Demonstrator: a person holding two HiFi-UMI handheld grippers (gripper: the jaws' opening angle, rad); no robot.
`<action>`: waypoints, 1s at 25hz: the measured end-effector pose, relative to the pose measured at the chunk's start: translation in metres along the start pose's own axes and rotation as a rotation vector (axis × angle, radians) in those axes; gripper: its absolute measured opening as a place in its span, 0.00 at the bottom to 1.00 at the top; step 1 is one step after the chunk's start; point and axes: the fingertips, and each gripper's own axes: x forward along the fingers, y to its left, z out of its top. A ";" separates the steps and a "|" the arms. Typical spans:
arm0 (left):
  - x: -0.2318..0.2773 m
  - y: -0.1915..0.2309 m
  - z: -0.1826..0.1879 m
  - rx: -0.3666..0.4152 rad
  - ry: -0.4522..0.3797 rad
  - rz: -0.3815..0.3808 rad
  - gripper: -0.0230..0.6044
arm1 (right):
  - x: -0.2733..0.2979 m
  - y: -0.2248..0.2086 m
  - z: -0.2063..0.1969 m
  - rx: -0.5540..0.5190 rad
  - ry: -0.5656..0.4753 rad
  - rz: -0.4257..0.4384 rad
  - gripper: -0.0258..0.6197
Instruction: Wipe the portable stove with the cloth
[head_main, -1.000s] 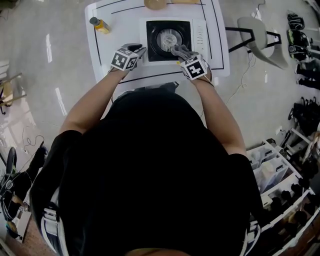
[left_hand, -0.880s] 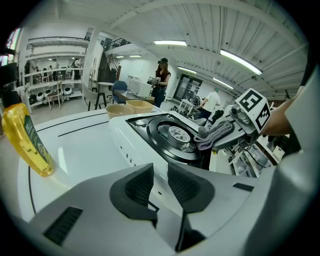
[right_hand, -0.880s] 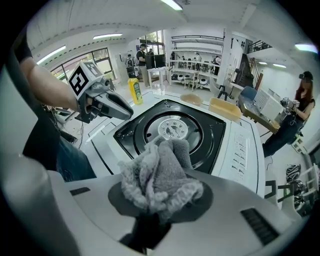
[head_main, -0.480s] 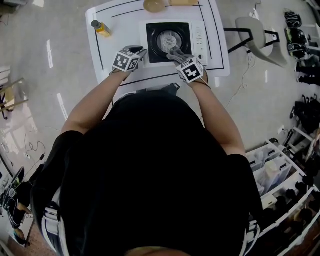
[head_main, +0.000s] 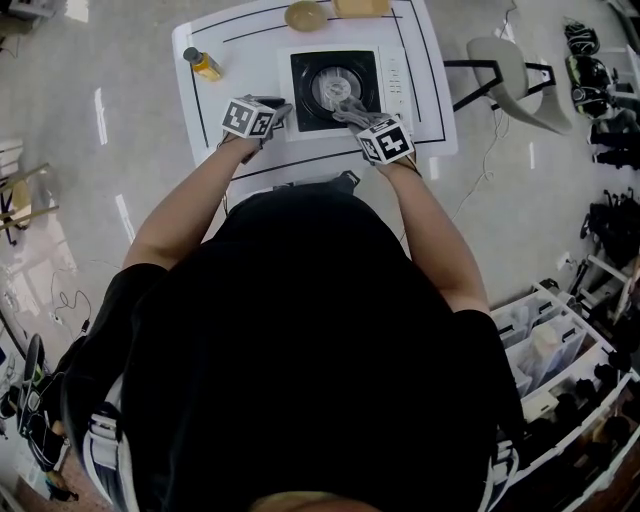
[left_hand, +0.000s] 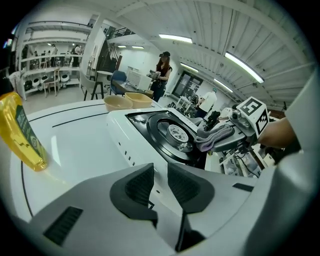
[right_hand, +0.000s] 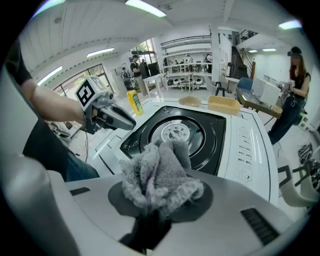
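A white table (head_main: 250, 60) stands in front of the person, with a grey chair (head_main: 510, 70) at 3 o'clock from it. The stove (head_main: 395, 75) sits in the middle of the table, a white body around a black top with a round burner.

The left gripper (head_main: 282, 106) is at the stove's 8 o'clock corner. Its jaws are closed to a narrow gap on the stove's white edge, which fills the space between the pads. The right gripper (right_hand: 160, 202) is at the stove's 5 o'clock side. Its jaws are clamped on the cloth (right_hand: 157, 177), a bunched grey wad that sticks out past the tips, just over the near right part of the black top.

Two tan bowls (head_main: 305, 15) stand at 12 o'clock from the stove on the table's far edge. A yellow bottle (head_main: 203, 63) stands at 9 o'clock, well apart from the stove.
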 end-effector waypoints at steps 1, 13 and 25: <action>-0.001 0.000 0.000 0.000 0.015 -0.011 0.20 | -0.003 -0.002 0.002 0.030 -0.019 0.013 0.21; -0.070 -0.004 0.068 0.017 -0.209 0.008 0.23 | -0.114 -0.049 0.061 0.140 -0.317 -0.025 0.22; -0.172 -0.048 0.190 0.168 -0.496 0.005 0.22 | -0.229 -0.059 0.136 0.088 -0.575 -0.102 0.23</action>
